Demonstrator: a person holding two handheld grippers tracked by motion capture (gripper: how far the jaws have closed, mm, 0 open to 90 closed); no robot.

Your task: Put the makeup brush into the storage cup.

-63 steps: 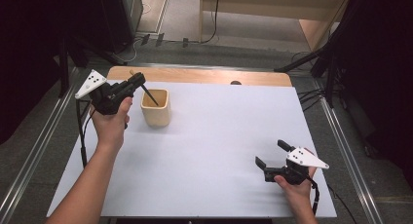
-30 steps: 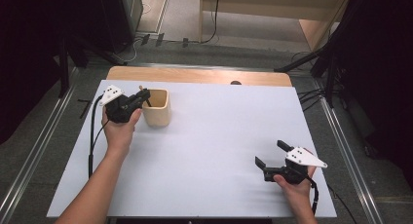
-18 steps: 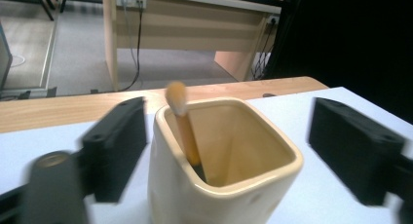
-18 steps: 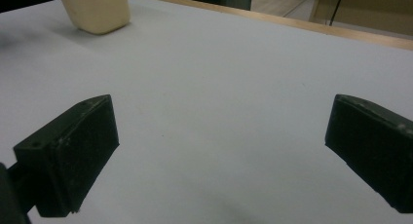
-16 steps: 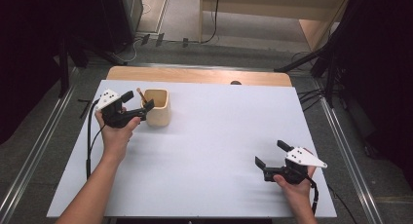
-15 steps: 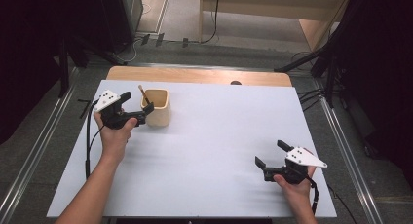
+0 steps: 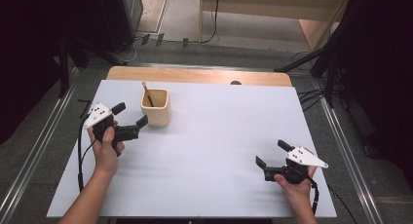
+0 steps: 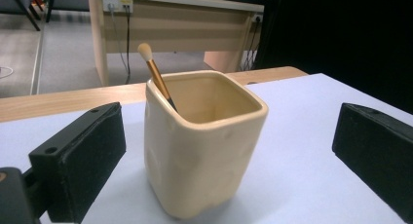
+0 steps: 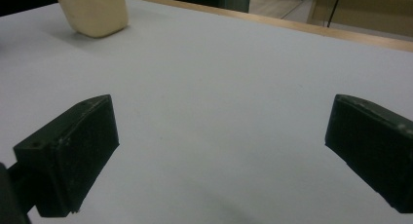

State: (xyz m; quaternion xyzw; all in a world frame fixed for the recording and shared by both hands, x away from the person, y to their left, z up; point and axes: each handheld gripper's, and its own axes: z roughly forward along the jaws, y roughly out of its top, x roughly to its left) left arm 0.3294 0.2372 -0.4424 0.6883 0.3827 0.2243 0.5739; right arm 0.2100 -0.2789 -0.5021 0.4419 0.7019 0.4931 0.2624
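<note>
my left gripper point(image 7: 130, 121) has let go and backed off; the brush point(image 8: 155, 74) now stands in the cup point(image 8: 204, 141) ahead of its wide-apart jaws. my right gripper point(image 7: 272, 156) waits, jaws apart too.

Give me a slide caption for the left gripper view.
Open left gripper faces a cream square cup holding a makeup brush on the white table.

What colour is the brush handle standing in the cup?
Copper-orange, with a pale tip; the brush shows best in the left gripper view.
</note>
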